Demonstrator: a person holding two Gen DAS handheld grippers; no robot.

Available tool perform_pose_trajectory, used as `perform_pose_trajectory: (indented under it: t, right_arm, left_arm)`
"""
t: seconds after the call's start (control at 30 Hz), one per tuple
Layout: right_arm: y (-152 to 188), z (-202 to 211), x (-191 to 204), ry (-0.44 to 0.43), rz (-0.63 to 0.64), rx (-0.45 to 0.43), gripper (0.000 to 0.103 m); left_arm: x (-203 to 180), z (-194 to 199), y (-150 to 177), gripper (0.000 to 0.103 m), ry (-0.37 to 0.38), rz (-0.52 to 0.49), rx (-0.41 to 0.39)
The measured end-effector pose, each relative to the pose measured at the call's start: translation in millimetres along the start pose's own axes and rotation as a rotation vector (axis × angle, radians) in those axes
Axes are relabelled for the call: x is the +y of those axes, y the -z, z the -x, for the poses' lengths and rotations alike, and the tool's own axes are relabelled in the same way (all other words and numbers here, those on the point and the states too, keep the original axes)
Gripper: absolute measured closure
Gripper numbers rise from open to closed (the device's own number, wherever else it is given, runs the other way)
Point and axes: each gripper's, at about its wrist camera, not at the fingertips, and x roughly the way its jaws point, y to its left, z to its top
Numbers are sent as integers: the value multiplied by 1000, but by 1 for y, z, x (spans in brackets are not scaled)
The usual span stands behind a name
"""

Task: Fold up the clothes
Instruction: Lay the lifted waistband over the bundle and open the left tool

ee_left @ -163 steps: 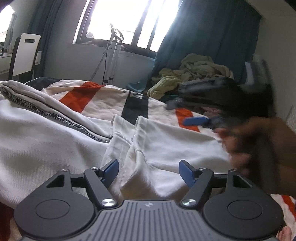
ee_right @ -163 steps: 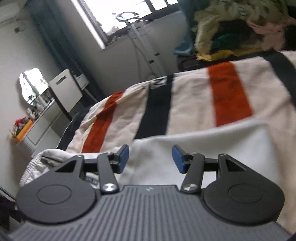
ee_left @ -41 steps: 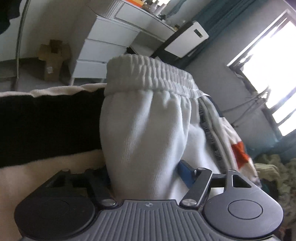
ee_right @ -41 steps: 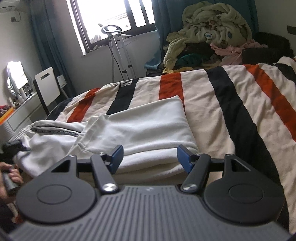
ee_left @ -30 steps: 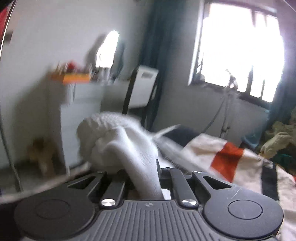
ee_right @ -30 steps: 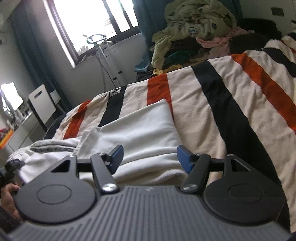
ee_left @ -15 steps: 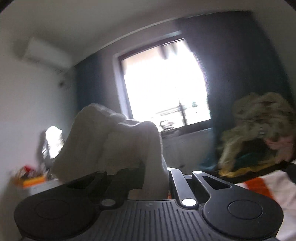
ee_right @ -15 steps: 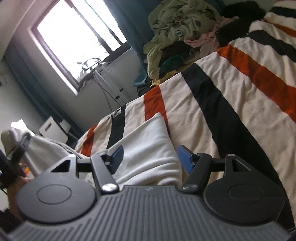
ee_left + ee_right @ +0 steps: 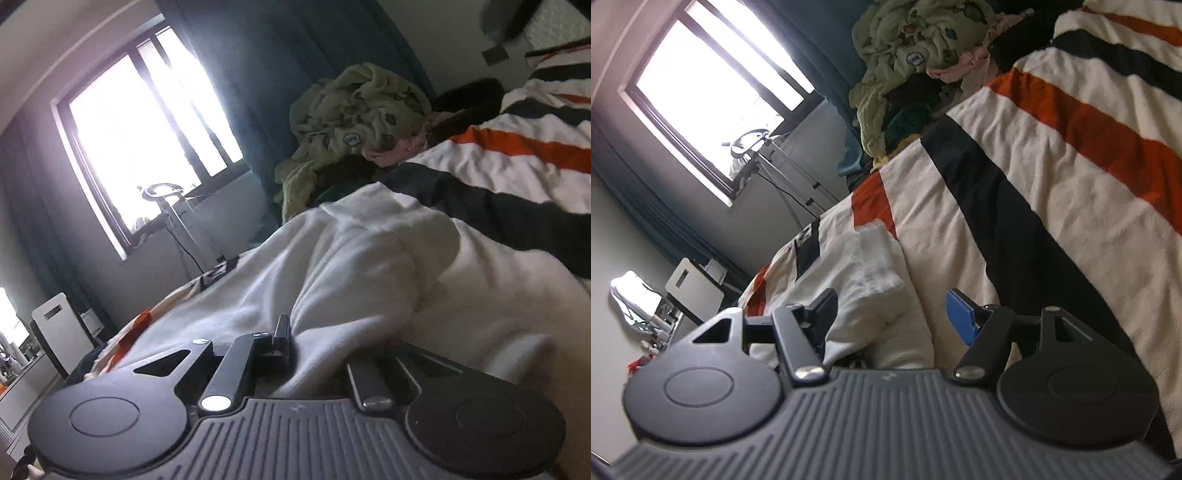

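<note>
White sweatpants (image 9: 354,266) lie bunched on the striped blanket (image 9: 517,162), which covers the bed in cream, black and orange bands and fills most of both views. From the left wrist camera the garment rises as a soft mound of folds straight ahead; from the right wrist camera it (image 9: 875,280) shows as a folded stack with a ribbed edge on top, resting on the blanket (image 9: 1052,192) beside a black stripe. Beyond the bed a heap of clothes (image 9: 354,125), mostly pale green with some pink, sits against a dark teal curtain (image 9: 266,74). A bright window (image 9: 147,129) stands to the left, with a metal stand (image 9: 177,214) below it.

Left gripper (image 9: 314,350) is clenched on a fold of the sweatpants, the cloth pinched between its fingers and spilling over the right one. Right gripper (image 9: 890,314) is spread wide, its blue-padded fingers (image 9: 960,321) straddling the near end of the folded stack without pinching it.
</note>
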Motion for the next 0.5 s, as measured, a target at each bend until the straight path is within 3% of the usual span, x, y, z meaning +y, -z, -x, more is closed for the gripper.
perform_pose_trajectory:
  t: [0.03,0.13,0.17,0.2,0.23,0.27,0.33,0.5]
  right_arm:
    - [0,-2,-1,0,-5,5,35]
    - [1,-7,-1,0,-10,19,35]
    - [2,-7,0,0,-10,21,35]
    - [2,-7,0,0,-10,24,35]
    - [3,-8,0,-1,-12,28,35]
    - [3,-8,0,-4,-17,33,35]
    - [5,-10,0,-15,-25,48,35]
    - [10,-14,4,-61,-39,98,35]
  left_arm:
    - [4,-1,0,92,18,20,9]
    - [20,-6,-5,73,90,67,52]
    - [30,-3,-1,55,101,68,57]
    - [40,1,3,44,110,67,62]
    - [45,13,4,39,123,58,66]
    - [49,25,6,29,136,49,70]
    - [73,59,19,25,195,19,104]
    - [117,89,35,20,176,37,155]
